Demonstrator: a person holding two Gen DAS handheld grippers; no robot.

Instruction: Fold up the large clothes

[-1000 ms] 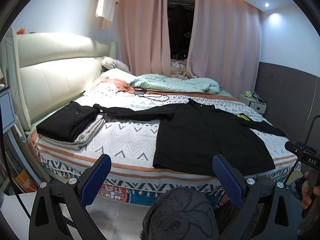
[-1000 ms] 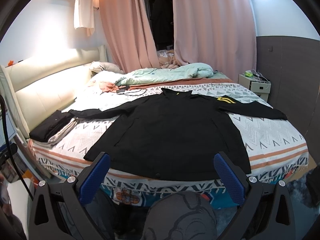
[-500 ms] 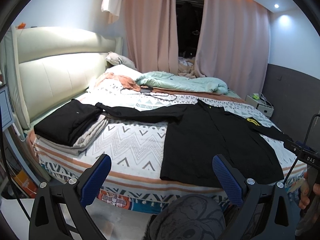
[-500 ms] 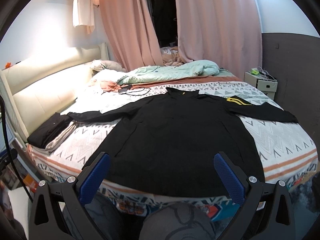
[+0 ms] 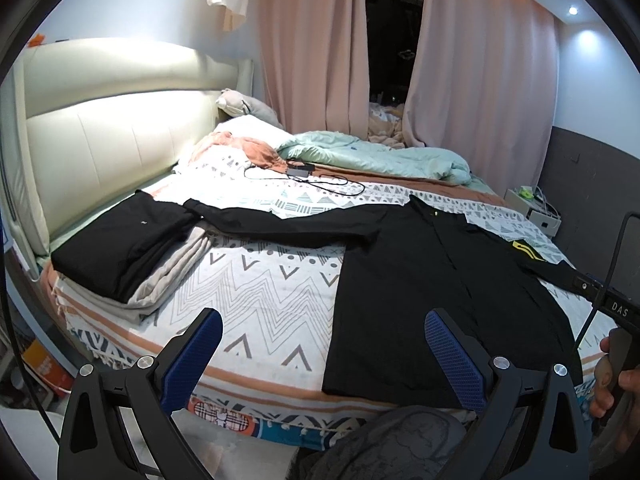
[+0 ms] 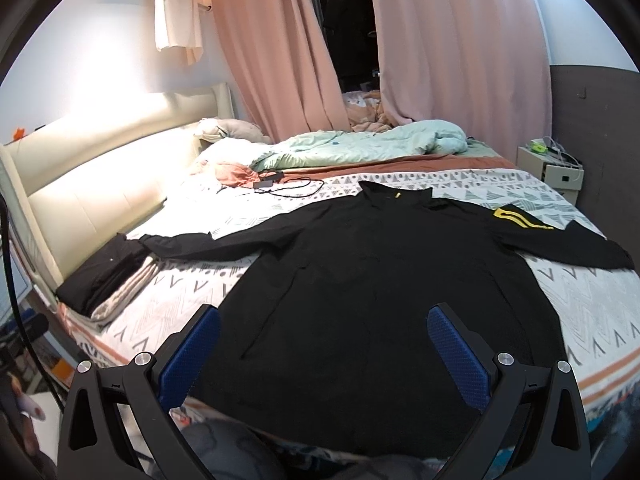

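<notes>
One large black shirt [image 6: 380,280] lies spread flat, front up, across the near half of the bed [image 5: 260,292], its two long sleeves stretched out sideways, the collar pointing toward 12 o'clock. The cloth looks thin and matte, with a small yellow tag at the collar and a yellow striped patch [image 6: 520,218] on the sleeve at about 2 o'clock in the right wrist view. The bedsheet under it is white, printed with grey chevrons and triangles and orange bands near the edge.

At about 9 o'clock from the shirt sits one stack of folded clothes [image 5: 124,248]: black pieces on top, pale beige ones beneath, the shirt's sleeve end touching the stack. Behind, toward 12 o'clock, a crumpled mint-green duvet [image 5: 380,156] and a black cable [image 5: 320,184] looped on the sheet. A padded cream headboard [image 5: 112,136] runs along the left, and two pink curtains [image 6: 452,48] hang at the far end.

The left gripper [image 5: 320,354] hangs short of the bed's near edge, its two blue textured pads spread wide, nothing between them. The right gripper [image 6: 324,350] hovers over the shirt's hem, pads likewise wide apart and empty. On its body, seen from the left wrist view, the letters "DAS" can be read.
</notes>
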